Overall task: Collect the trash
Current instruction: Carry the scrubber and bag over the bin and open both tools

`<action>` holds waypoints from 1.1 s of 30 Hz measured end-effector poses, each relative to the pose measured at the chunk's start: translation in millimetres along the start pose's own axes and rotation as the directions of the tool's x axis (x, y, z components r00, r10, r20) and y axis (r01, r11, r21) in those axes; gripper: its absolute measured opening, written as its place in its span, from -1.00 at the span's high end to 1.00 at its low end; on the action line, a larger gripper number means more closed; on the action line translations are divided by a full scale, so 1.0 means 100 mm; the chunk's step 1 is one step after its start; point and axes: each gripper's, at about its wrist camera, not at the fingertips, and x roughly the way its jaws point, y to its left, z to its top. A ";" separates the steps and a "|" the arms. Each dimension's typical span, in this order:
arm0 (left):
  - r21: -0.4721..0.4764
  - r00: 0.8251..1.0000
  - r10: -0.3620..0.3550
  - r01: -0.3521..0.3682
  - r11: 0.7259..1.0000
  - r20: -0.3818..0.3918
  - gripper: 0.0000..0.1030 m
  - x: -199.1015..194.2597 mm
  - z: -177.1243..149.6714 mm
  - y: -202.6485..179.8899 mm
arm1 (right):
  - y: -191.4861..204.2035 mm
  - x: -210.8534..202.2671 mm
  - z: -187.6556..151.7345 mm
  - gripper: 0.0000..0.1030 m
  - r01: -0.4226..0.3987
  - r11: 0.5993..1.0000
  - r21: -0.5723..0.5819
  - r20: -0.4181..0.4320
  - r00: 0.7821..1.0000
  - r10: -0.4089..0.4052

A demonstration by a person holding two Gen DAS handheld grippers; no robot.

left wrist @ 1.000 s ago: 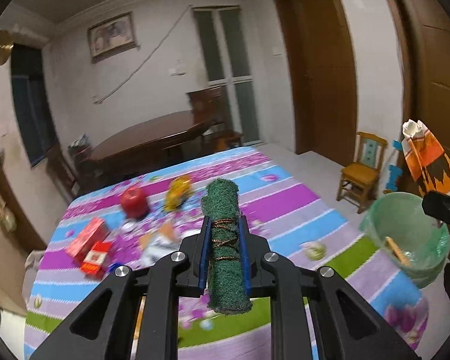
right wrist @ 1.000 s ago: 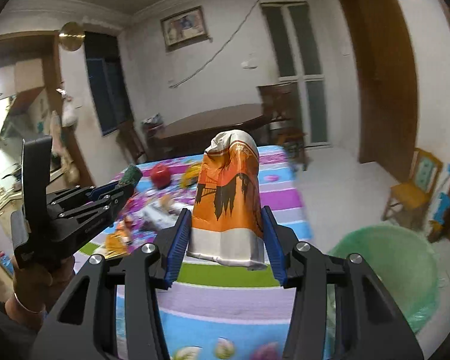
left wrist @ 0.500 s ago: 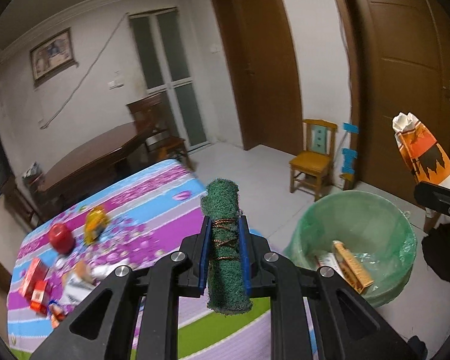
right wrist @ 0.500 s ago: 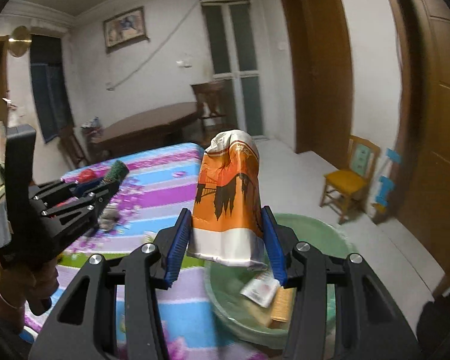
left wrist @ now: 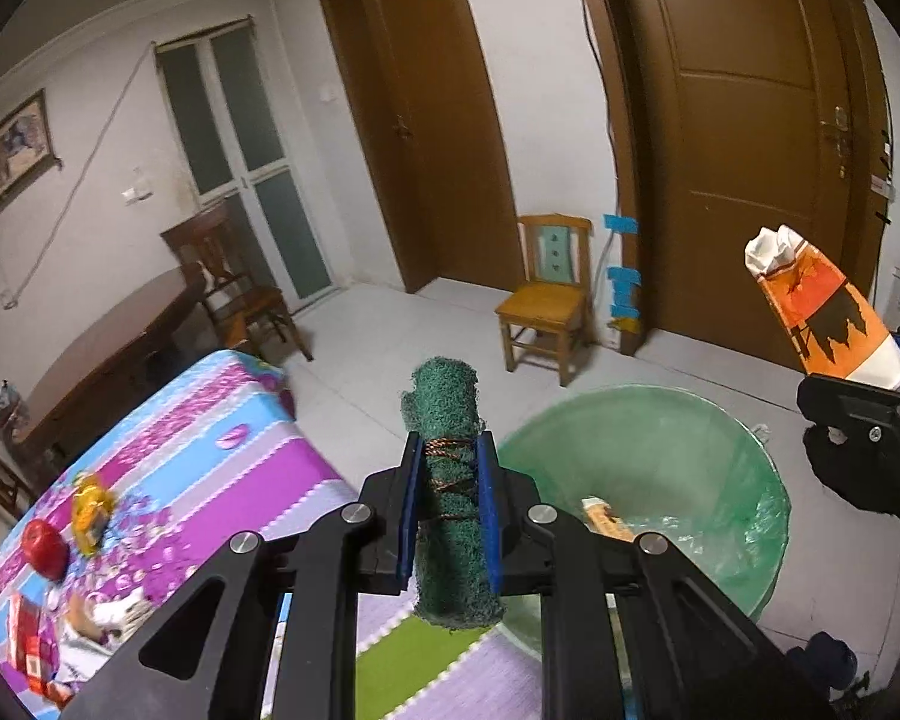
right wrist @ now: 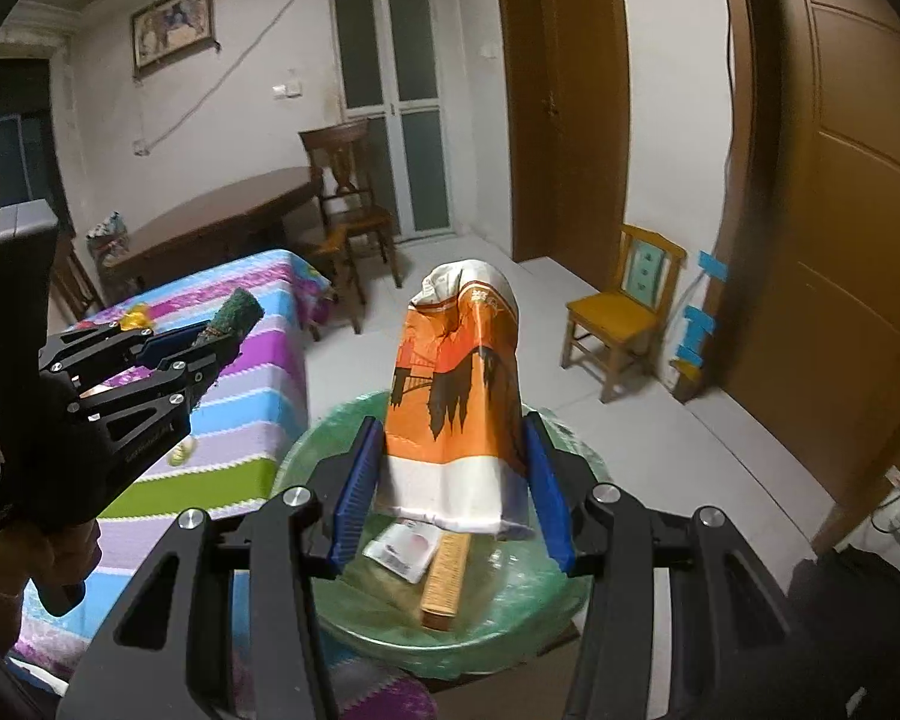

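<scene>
Room: white walls, tiled floor, brown wooden doors at the far right, a glazed double door at the far wall.
Surface: the near-left surface [left wrist: 252, 468] wears a striped cloth in pink, blue, purple and green.
Left on the surface: a red apple [left wrist: 44, 549], a yellow wrapper [left wrist: 92, 510] just beside it, and red packets [left wrist: 27, 648] at the near-left edge.
Bin: a round bin [right wrist: 354, 618] lined with a green bag stands on the floor just right of the surface; a flat white packet [right wrist: 403, 549] and a tan stick-like piece [right wrist: 444, 579] lie inside it.
Left hand-held gripper [left wrist: 448, 507]: clamped on a rolled green scouring pad [left wrist: 450, 480] bound with brownish thread; the roll stands up between the blue pads, poised by the near-left rim of the bin.
Right hand-held gripper [right wrist: 453, 483]: clamped on an orange and white snack bag [right wrist: 456, 396], held upright right above the bin's opening.
Seen from the other side: the snack bag [left wrist: 822, 312] shows at the far right of the left view, the scouring pad [right wrist: 234, 315] at the left of the right view.
Furniture: a small yellow chair [right wrist: 624, 309] by the far-right door; a dark table [right wrist: 210, 222] and dark chair [right wrist: 348, 198] at the far left.
</scene>
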 end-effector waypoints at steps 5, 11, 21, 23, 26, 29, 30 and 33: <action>0.032 1.000 -0.024 0.025 0.999 -0.020 0.64 0.18 -0.02 -0.16 | -0.10 -0.01 -0.03 0.11 0.028 1.000 0.010 -0.028 0.999 -0.028; 0.047 0.997 -0.065 0.068 0.997 -0.051 0.64 0.35 -0.02 -0.24 | -0.16 0.10 -0.02 0.11 0.035 0.999 0.019 -0.094 0.995 -0.033; 0.075 0.988 -0.112 0.121 0.990 -0.109 0.64 0.61 -0.09 -0.32 | -0.22 0.35 -0.08 0.11 0.018 0.999 0.039 -0.183 0.983 -0.011; 0.075 0.985 -0.119 0.129 0.989 -0.125 0.64 0.67 -0.13 -0.32 | -0.21 0.38 -0.08 0.11 0.013 0.999 0.039 -0.192 0.981 -0.005; 0.073 0.982 -0.124 0.136 0.988 -0.142 0.64 0.74 -0.15 -0.29 | -0.20 0.40 -0.04 0.11 0.014 0.999 0.030 -0.196 0.980 -0.008; 0.069 0.979 -0.134 0.146 0.987 -0.155 0.64 0.79 -0.14 -0.25 | -0.19 0.44 0.00 0.11 0.017 1.000 0.022 -0.200 0.980 -0.013; 0.069 0.978 -0.135 0.147 0.987 -0.156 0.64 0.80 -0.13 -0.24 | -0.19 0.45 0.00 0.11 0.017 1.000 0.021 -0.203 0.979 -0.013; 0.074 0.978 -0.136 0.149 0.986 -0.158 0.64 0.82 -0.12 -0.23 | -0.16 0.47 0.03 0.11 0.018 1.000 0.010 -0.214 0.977 -0.015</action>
